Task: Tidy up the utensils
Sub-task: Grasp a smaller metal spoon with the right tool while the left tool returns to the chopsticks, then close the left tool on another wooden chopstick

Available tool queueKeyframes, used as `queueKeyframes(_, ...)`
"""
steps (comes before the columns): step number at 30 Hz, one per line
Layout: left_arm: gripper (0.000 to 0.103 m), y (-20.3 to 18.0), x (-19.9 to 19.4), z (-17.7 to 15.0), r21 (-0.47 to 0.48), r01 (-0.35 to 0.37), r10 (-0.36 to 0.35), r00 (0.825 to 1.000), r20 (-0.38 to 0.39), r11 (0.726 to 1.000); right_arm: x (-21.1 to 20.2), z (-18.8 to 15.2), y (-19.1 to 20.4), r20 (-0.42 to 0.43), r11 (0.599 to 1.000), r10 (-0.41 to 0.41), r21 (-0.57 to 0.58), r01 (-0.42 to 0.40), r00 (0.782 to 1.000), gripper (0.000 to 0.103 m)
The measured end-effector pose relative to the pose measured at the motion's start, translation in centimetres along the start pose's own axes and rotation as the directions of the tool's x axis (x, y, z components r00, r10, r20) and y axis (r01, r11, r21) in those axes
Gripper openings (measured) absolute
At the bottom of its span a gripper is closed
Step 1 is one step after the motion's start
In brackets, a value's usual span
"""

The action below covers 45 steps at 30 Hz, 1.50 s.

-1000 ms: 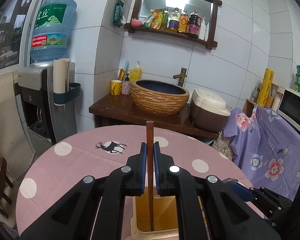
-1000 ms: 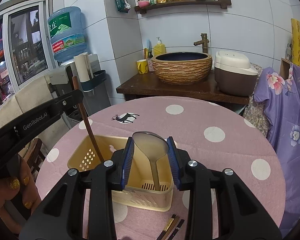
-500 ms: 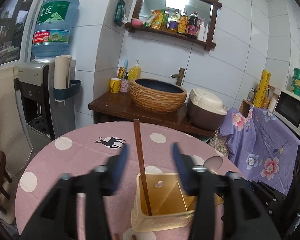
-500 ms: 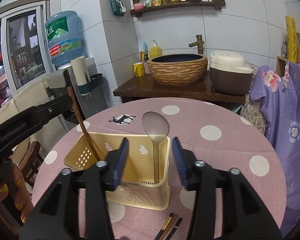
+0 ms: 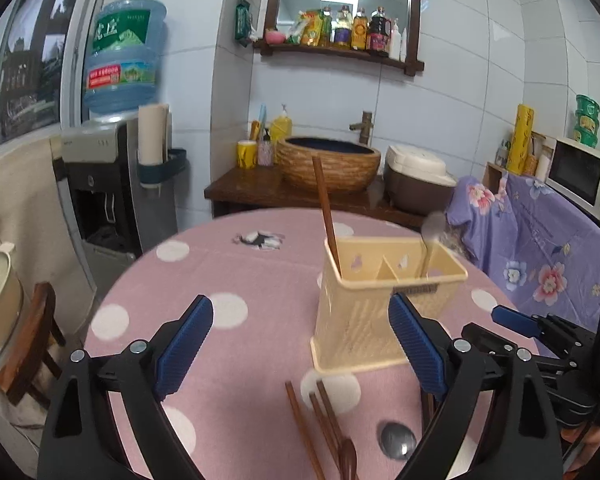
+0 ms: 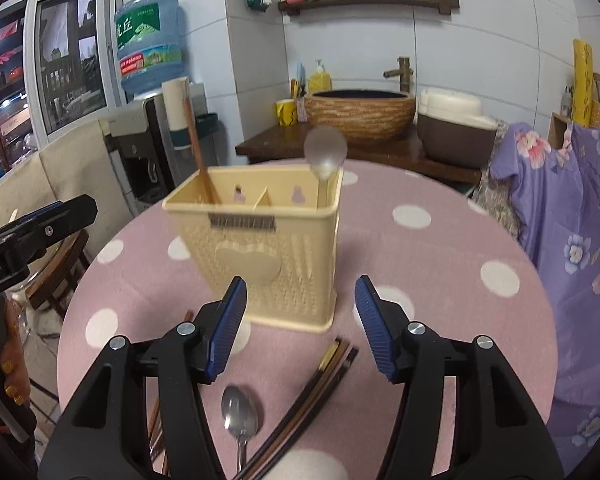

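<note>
Right wrist view: both the right gripper [image 6: 300, 326] and left gripper [image 5: 300, 348] gape wide, empty. Spoon [image 6: 240, 416] lies near the holder [image 6: 260, 248]; thin, hard, probably slippery, best pinched mid-handle.

holder [image 6: 256, 240]: 1 | spoons [image 6: 240, 416]: 2 (one standing in holder) | grippers: 2

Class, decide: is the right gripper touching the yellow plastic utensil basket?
Apart. In the right wrist view, the right gripper is open, its blue fingers short of the yellow plastic utensil basket, with pink tablecloth visible between them.
</note>
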<state>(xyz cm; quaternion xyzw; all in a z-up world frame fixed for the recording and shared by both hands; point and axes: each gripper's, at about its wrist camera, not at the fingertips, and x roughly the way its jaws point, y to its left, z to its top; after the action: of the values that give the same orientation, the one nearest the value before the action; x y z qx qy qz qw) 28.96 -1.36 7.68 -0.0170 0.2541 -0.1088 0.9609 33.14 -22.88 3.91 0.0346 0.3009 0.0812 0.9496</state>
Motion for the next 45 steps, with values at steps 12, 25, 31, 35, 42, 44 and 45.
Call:
queueKeyframes(12, 0.077, 0.5, 1.2, -6.2, -0.009, -0.014, 0.012, 0.99, -0.144, 1.0, 1.7, -6.9, 1.2, -0.155, 1.0, 0.021, -0.017, -0.024, 0.988, 0.057)
queueKeyframes(25, 0.049, 1.3, 3.6, -11.1, -0.052, -0.025, 0.008, 0.953, -0.302, 0.998, 3.2, -10.1, 4.9, -0.231, 0.988, 0.017, -0.146, -0.051, 0.973, 0.057)
queueKeyframes(31, 0.049, 1.1, 3.6, -11.3, -0.033, -0.033, 0.021, 0.952, -0.305, 0.999, 5.0, -10.0, 6.1, -0.271, 0.978, -0.041, -0.207, -0.017, 0.962, 0.056)
queueKeyframes(35, 0.049, 1.5, 3.7, -11.4, -0.035, -0.041, 0.029, 0.95, -0.31, 0.999, 5.8, -9.8, 6.4, -0.289, 0.975, -0.057, -0.224, -0.009, 0.955, 0.049)
queueKeyframes(42, 0.049, 2.1, 3.9, -11.1, -0.034, -0.059, 0.046, 0.948, -0.314, 0.998, 6.7, -9.6, 7.0, -0.304, 0.975, -0.065, -0.221, -0.004, 0.95, 0.044)
queueKeyframes(44, 0.049, 2.0, 4.2, -11.0, -0.031, -0.053, 0.04, 0.947, -0.32, 0.998, 6.8, -9.5, 7.1, -0.317, 0.978, -0.05, -0.208, -0.018, 0.947, 0.038)
queueKeyframes(45, 0.049, 1.9, 4.4, -10.9, -0.029, -0.048, 0.036, 0.946, -0.324, 0.998, 6.9, -9.4, 7.1, -0.32, 0.978, -0.049, -0.209, -0.02, 0.946, 0.037)
